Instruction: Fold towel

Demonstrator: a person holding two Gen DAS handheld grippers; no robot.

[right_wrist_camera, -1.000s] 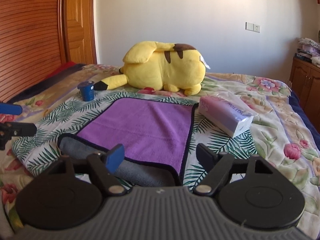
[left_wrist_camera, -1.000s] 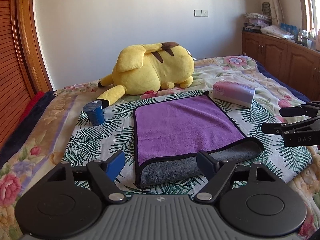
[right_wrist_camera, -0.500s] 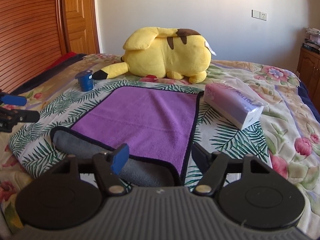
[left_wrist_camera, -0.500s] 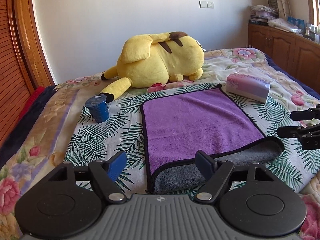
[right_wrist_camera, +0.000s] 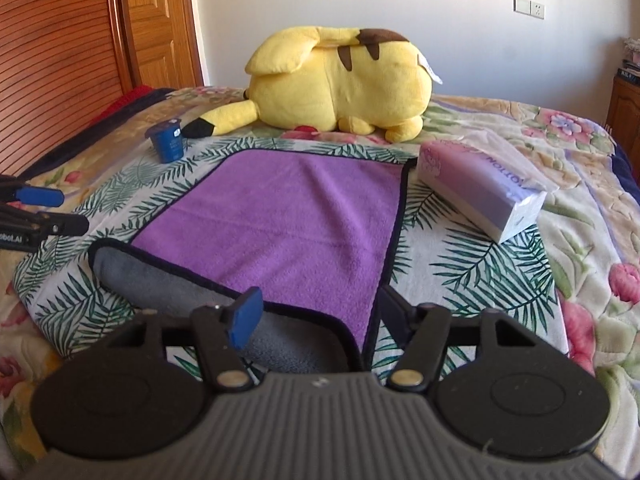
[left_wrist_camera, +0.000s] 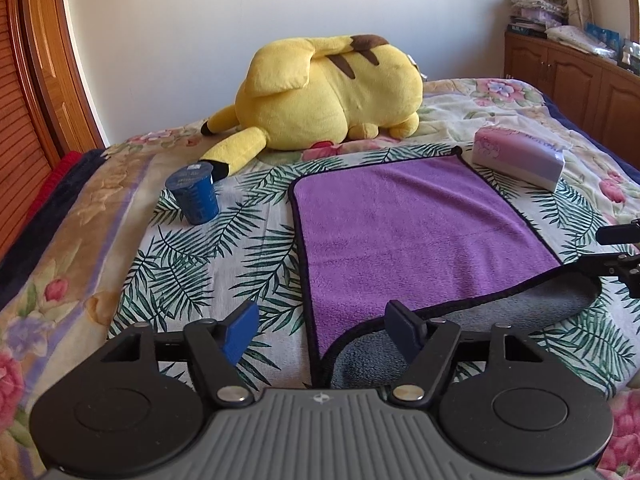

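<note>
Apparently between folds, the purple towel (left_wrist_camera: 416, 232) lies mid-frame on the leaf-print bedspread (left_wrist_camera: 192, 264), its near edge rolled grey-side up. Both the left gripper (left_wrist_camera: 326, 326) and right gripper (right_wrist_camera: 316, 308) gape empty at frame bottom. Next, each should probably pinch a near corner. A yellow plush (left_wrist_camera: 332, 92) lies behind, against the white wall.

blue cup (left_wrist_camera: 195, 193) left of towel (left_wrist_camera: 404, 224), tissue pack (left_wrist_camera: 520, 156) right, plush (left_wrist_camera: 328, 96) behind, near edge unblocked
</note>
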